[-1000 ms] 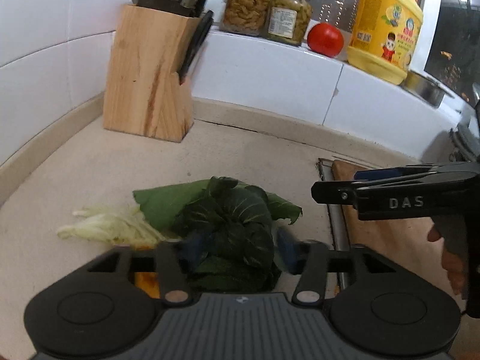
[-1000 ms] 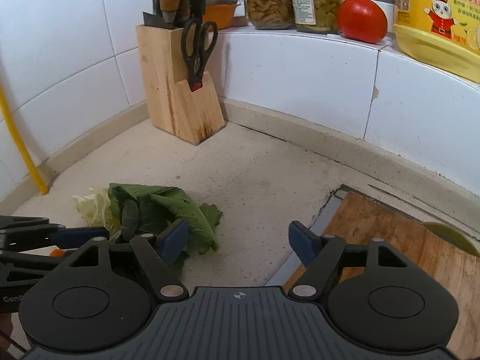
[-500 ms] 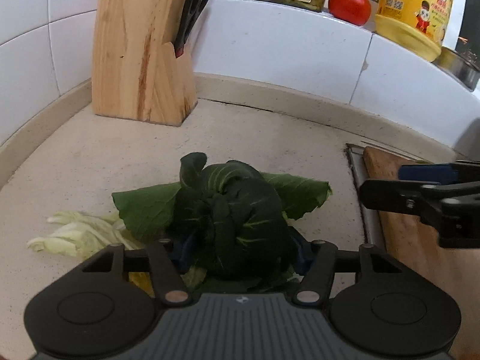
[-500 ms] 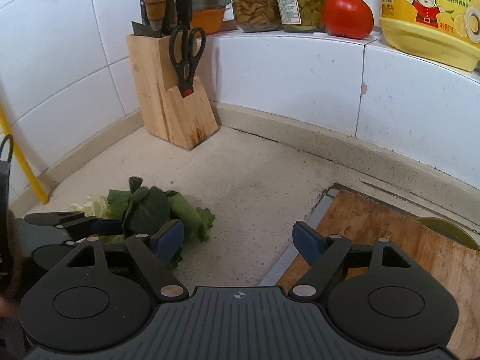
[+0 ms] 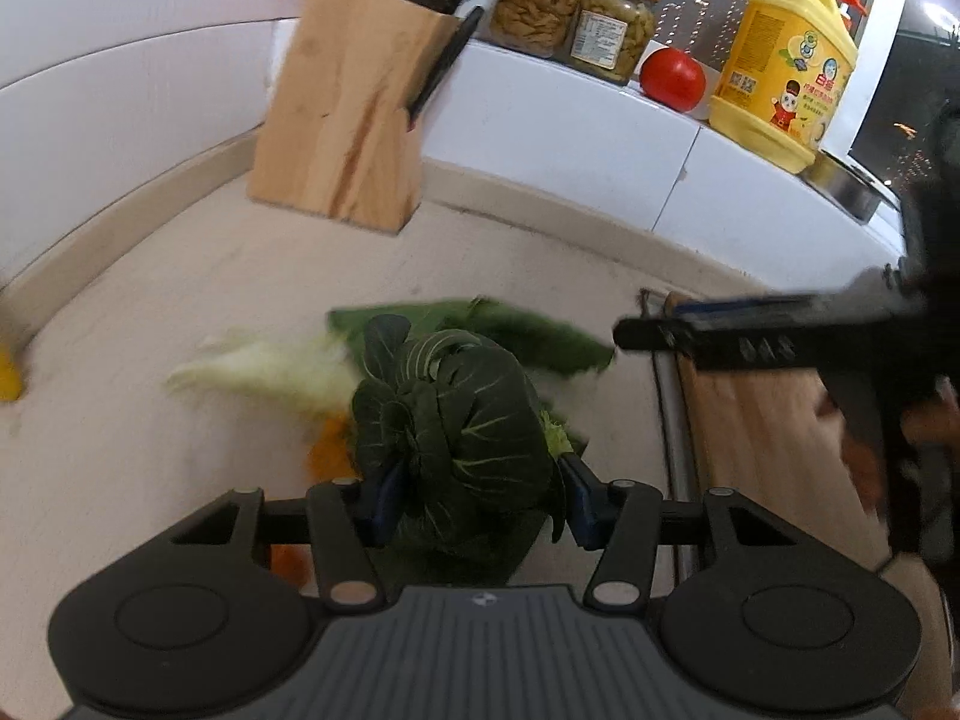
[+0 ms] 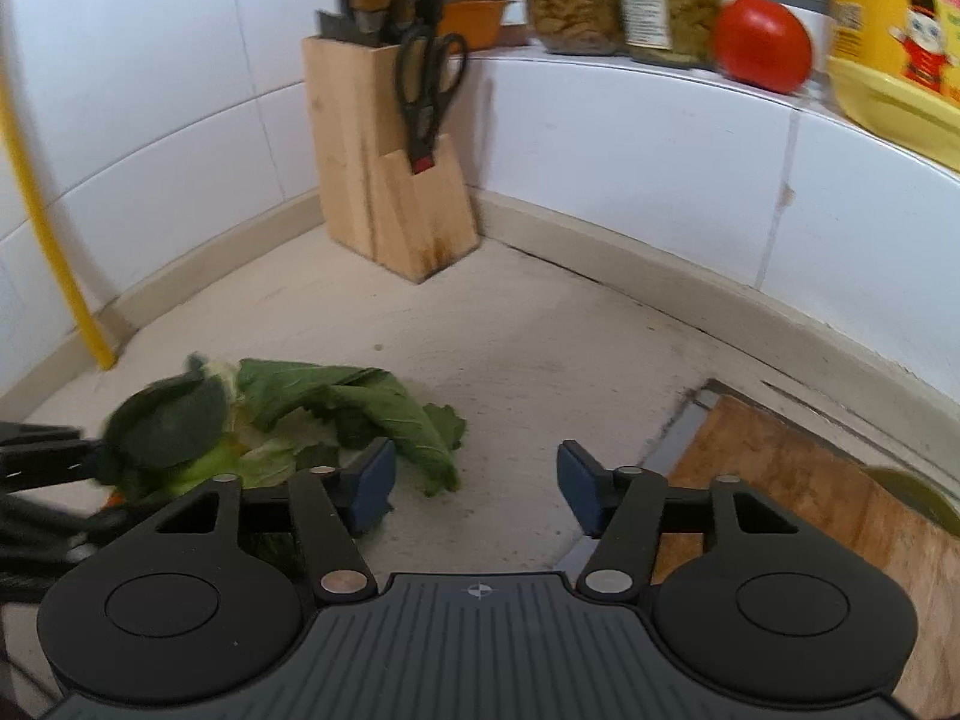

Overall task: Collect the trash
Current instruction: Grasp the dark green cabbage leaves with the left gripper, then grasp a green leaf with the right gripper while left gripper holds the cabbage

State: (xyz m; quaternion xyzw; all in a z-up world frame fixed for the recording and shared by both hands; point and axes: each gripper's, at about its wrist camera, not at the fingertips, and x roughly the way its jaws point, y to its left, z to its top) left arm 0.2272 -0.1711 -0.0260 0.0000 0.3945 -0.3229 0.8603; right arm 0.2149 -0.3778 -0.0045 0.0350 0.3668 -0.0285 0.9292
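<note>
Left tongs (image 5: pixel 474 507) are closing on a dark green leaf bundle (image 5: pixel 450 414), which sits between the blue pads above the worktop (image 5: pixel 528 276). Right tongs (image 6: pixel 476 483) are also closing, with nothing between them. Loose green leaves (image 6: pixel 360 402) and pale cabbage scraps (image 5: pixel 270 366) lie at about 10 o'clock from the right tongs. The bundle is soft, so leaves may slip out, and the grip could miss the orange peel (image 5: pixel 330 450) under it.

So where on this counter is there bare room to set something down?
Bare counter lies between the knife block, the back wall and the cutting board. The near left is crowded with vegetable scraps and the left gripper.
</note>
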